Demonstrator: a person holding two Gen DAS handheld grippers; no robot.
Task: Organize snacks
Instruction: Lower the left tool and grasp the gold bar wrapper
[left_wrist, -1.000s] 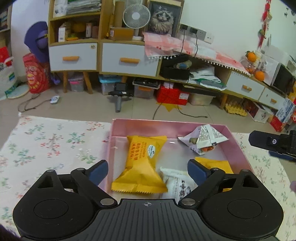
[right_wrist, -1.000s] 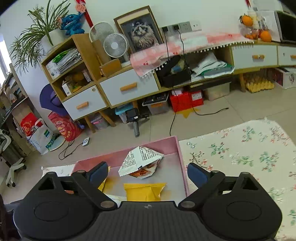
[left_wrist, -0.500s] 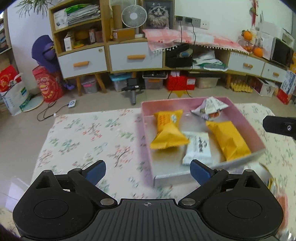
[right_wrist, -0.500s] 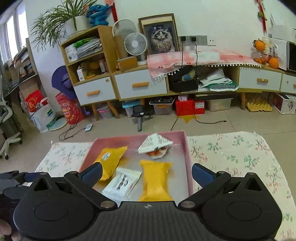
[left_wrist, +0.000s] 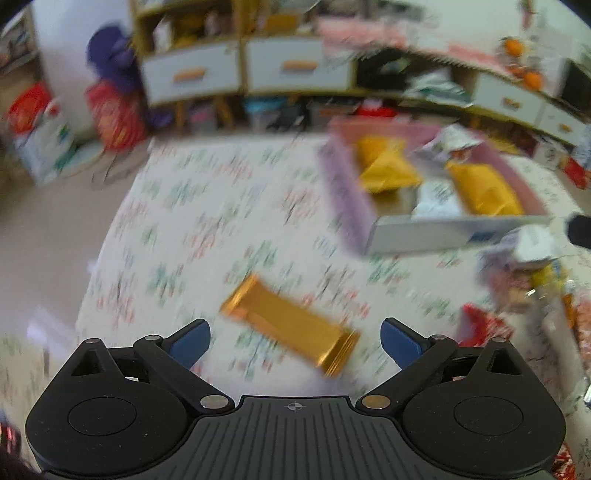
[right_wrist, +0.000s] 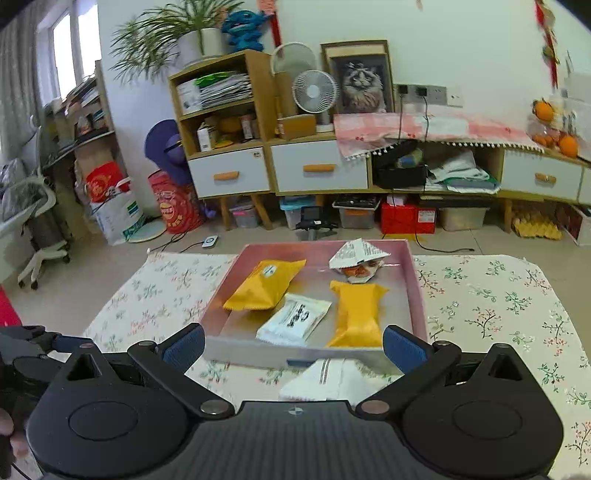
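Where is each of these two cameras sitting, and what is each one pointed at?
Left wrist: rides the left tool, tilted down at a gold snack bar on the flowered cloth; its open blue fingers show.
Right wrist: rides the right tool, facing the shelves across the pink tray; its fingers and the left tool at left show.
Shared: the tray with its two yellow packets.
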